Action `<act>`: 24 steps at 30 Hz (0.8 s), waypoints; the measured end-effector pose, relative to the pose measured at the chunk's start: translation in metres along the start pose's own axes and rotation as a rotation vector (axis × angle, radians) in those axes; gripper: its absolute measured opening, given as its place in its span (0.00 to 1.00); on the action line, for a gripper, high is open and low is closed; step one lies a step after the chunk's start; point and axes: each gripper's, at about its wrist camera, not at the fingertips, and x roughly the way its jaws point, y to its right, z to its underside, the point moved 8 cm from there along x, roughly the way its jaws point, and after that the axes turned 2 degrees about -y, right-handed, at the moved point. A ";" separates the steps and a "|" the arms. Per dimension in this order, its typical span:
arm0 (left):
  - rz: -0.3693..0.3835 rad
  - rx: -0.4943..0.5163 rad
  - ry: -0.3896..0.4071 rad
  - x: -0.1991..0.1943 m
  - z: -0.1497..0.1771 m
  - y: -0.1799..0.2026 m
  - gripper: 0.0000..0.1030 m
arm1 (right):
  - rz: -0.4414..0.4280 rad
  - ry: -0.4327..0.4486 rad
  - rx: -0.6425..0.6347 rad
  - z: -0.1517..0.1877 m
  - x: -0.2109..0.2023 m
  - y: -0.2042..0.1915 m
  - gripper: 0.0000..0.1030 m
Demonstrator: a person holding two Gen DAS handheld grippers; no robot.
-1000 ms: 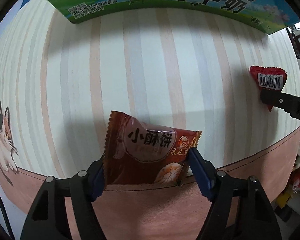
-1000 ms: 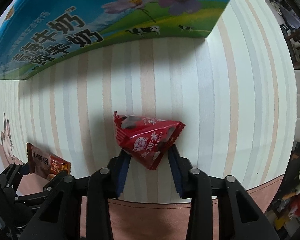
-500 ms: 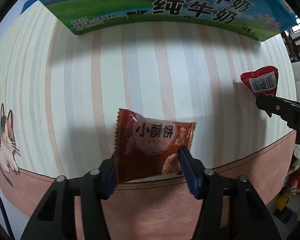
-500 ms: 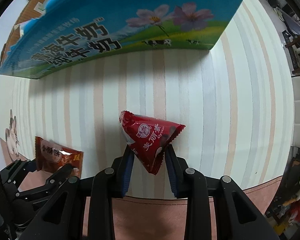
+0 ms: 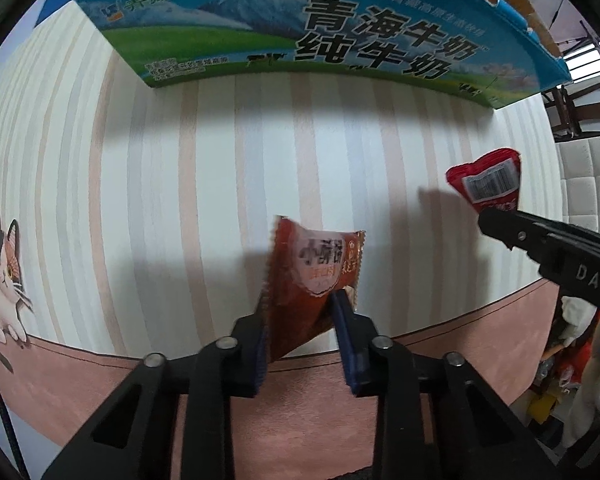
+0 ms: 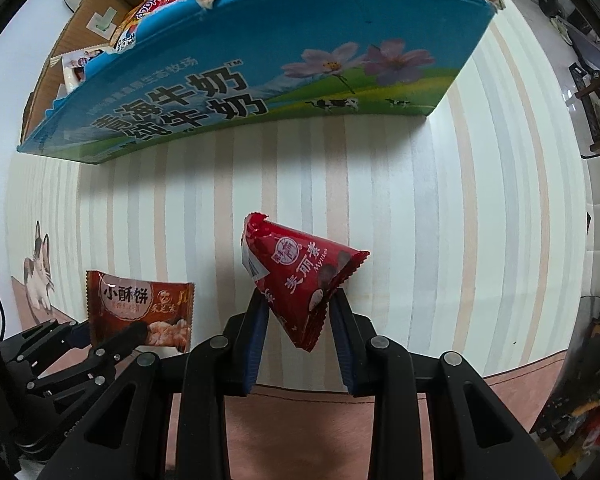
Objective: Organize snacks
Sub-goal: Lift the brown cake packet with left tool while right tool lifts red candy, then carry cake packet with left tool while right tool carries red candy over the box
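The left gripper has its jaws drawn in narrow on a brown biscuit packet, pinching only the lower part; most of the wrapper stands free above the blue pads, twisted edge-on and bent. The right gripper has its jaws closed in just the same way on a red triangular packet, gripped near its bottom point, with the wide crimped end sticking up and out to the right. Both packets hang in the air above the striped tablecloth, near each other, short of the milk carton box that stands ahead. Other snacks already fill the box up to its torn rim.

The main risk is a slip: glossy film held by a small corner can slide out of the pads if either hand tilts or jerks on the way up. The brown packet looks the weaker hold, since it is already skewed. A second risk is the box wall; the free ends could catch on the ragged blue edge if the grippers approach too low, which would drag a packet loose or nudge the box. The two grippers are close enough that moving in together may make them collide. Finally, a packet let go on the heaped pile may slide back out over the rim
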 end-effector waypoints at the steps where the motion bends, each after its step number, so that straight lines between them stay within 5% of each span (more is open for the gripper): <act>1: 0.005 -0.004 -0.005 -0.003 -0.002 0.000 0.24 | -0.002 -0.003 0.000 0.000 0.001 -0.001 0.33; 5: 0.030 -0.024 -0.024 -0.002 -0.015 -0.003 0.25 | -0.010 -0.014 0.002 0.003 0.005 -0.006 0.22; 11: 0.069 -0.051 0.003 -0.012 -0.035 -0.005 0.21 | -0.021 -0.018 0.013 0.003 0.009 -0.004 0.21; 16: 0.072 -0.046 0.029 -0.031 -0.045 -0.005 0.15 | -0.130 -0.003 0.116 -0.003 0.000 0.009 0.23; 20: 0.074 -0.051 0.042 -0.042 -0.053 -0.008 0.13 | -0.205 0.025 0.186 -0.011 -0.010 0.021 0.63; 24: 0.074 -0.051 0.045 -0.049 -0.062 -0.012 0.13 | -0.207 0.014 0.184 -0.027 -0.003 0.026 0.65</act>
